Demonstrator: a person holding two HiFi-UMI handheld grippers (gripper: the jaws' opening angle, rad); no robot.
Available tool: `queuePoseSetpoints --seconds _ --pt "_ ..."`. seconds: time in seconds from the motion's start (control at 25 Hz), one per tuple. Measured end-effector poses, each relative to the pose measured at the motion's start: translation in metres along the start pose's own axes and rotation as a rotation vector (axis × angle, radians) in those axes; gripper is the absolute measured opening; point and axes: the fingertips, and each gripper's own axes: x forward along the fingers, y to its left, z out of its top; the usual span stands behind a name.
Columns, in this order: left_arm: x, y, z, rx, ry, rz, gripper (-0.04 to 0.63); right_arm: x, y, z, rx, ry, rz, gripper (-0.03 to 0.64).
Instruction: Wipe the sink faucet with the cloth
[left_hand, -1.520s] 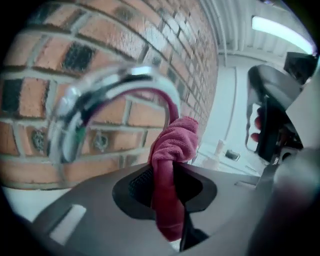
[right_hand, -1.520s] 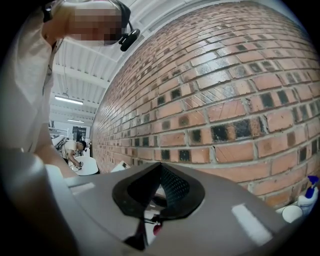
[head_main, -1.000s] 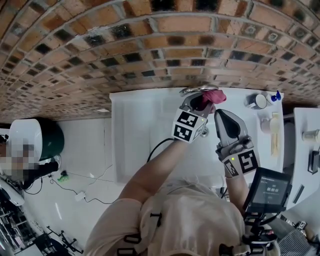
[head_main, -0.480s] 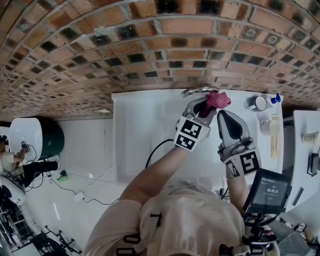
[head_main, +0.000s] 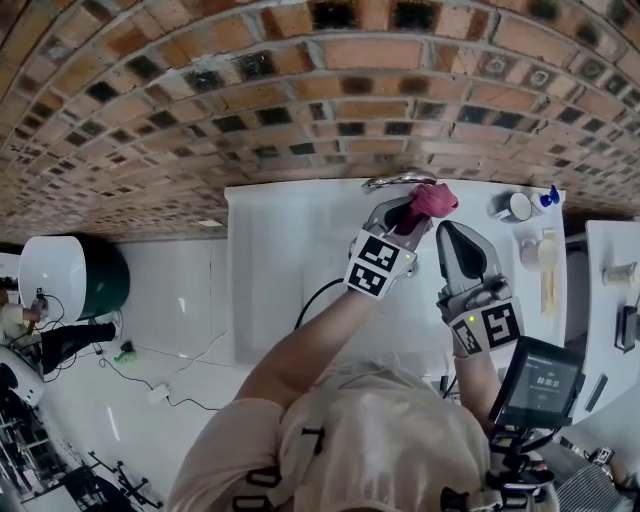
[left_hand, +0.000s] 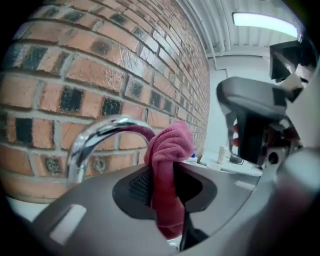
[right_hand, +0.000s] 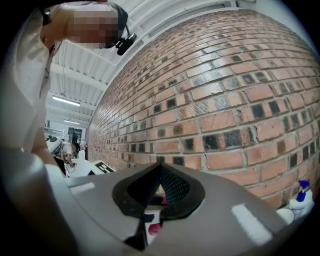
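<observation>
At the faucet (left_hand: 98, 136), cloth (left_hand: 167, 165) in left tool (head_main: 408, 208)

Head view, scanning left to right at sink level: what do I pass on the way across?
Green bin with white lid → left tongs → red cloth in their grip → right tongs → white cup → blue spray bottle. The faucet overlaps the left tongs, so it is left out.
</observation>
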Motion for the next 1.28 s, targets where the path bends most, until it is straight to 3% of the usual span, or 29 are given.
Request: queuePoseSetpoints --seconds 0.16,0.32,0.52,0.64,0.88,1.12,1.28 --pt "-0.056 -0.005 0.015 0.041 -0.064 0.002 0.089 0.005 0.009 0.001 0.015 -0.012 0.026 -0.005" --pt "-0.124 0.024 0.024 0.087 -0.094 0.126 0.089 0.007 0.027 -0.017 0.052 -0.029 0.059 -0.005" --pt "-0.212 0.055 0.019 0.099 -0.091 0.274 0.091 0.032 0.075 0.009 -0.033 -0.03 0.143 -0.005" --pt "-0.26 0.077 -0.011 0.069 -0.038 0.373 0.091 0.038 0.098 0.011 -0.045 -0.032 0.173 -0.005" --pt "-0.329 0.119 -0.109 -0.066 0.132 0.522 0.089 0.047 0.137 0.006 -0.055 -0.008 0.21 -0.005" --pt "-0.34 0.148 -0.194 -0.163 0.324 0.551 0.091 0.05 0.157 -0.001 -0.056 0.008 0.216 -0.005" --pt "-0.338 0.16 -0.227 -0.169 0.407 0.556 0.091 0.052 0.167 -0.001 -0.064 0.014 0.217 -0.005"
